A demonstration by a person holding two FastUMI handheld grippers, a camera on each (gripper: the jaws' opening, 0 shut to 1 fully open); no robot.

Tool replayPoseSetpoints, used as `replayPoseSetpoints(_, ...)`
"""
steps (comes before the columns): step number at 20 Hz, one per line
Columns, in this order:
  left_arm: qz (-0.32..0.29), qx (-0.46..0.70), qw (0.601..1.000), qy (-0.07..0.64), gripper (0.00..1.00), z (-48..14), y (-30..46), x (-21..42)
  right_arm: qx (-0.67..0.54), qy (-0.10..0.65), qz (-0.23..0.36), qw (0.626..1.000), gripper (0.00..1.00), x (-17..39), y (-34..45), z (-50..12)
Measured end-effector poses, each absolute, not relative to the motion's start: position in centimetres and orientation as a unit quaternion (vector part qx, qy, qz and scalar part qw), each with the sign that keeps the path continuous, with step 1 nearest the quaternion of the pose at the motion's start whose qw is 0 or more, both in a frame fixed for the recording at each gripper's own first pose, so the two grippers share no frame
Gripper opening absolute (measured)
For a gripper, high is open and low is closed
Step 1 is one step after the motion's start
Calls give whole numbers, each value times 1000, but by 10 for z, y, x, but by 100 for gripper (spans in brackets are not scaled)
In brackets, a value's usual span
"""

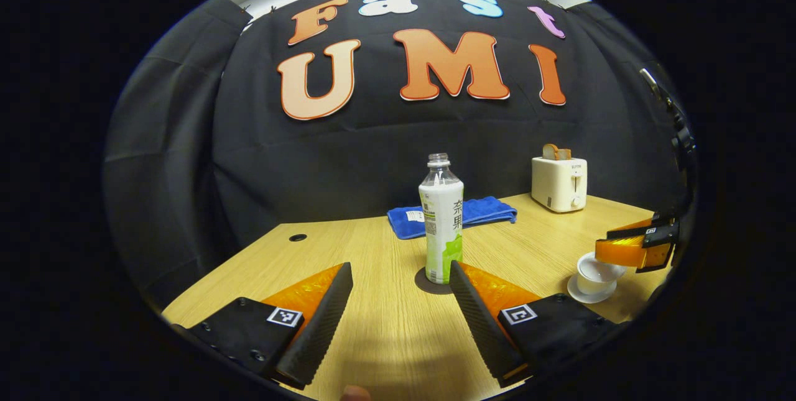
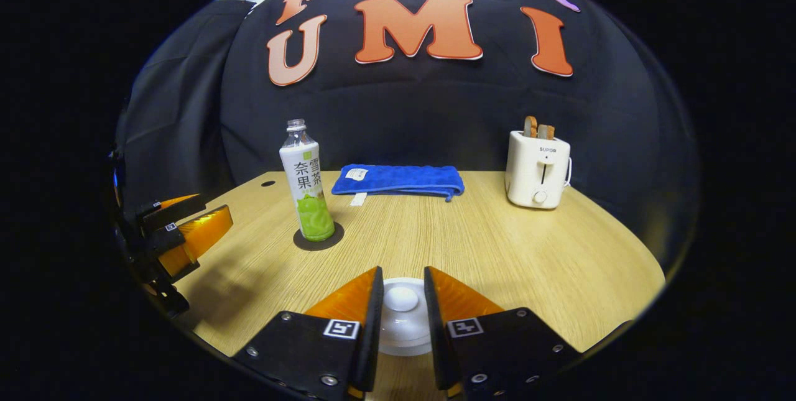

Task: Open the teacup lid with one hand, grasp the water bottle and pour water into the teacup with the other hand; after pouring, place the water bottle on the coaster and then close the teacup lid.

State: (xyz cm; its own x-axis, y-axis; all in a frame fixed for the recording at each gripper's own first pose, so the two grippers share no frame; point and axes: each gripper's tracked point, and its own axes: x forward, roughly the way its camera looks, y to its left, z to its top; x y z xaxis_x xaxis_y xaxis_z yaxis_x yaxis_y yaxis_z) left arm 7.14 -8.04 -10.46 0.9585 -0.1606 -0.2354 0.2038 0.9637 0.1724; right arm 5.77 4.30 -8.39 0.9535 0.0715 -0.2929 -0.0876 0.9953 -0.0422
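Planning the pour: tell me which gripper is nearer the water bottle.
Left. The left gripper faces the water bottle on its coaster, open, fingers just short of it. The right gripper sits off at the teacup lid.

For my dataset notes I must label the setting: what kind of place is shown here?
Most likely a staged recording booth made to look like a kitchen table: a black cloth wall behind a wooden table, with a toaster, a folded blue towel and a water bottle.
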Motion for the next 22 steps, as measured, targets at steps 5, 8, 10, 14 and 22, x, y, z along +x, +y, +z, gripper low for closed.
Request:
replayPoseSetpoints(5, -95, 97, 985, 104, 100, -92, -84, 60, -38, 112, 32, 992, 86, 39, 36, -55)
replayPoseSetpoints(8, -94, 92, 986, 99, 96, -84, -84, 57, -43, 98, 26, 994, 97, 29, 31, -48)
replayPoseSetpoints(10, -90, 90, 987, 94, 100, -78, -81, 54, -44, 92, 22, 995, 97, 24, 27, -47)
replayPoseSetpoints(14, -82, 90, 988, 91, 100, -75, -80, 51, -35, 88, 20, 995, 97, 19, 22, -47)
replayPoseSetpoints(22, -84, 55, 990, 101, 100, -86, -83, 45, -26, 80, 3, 996, 97, 15, 3, -38)
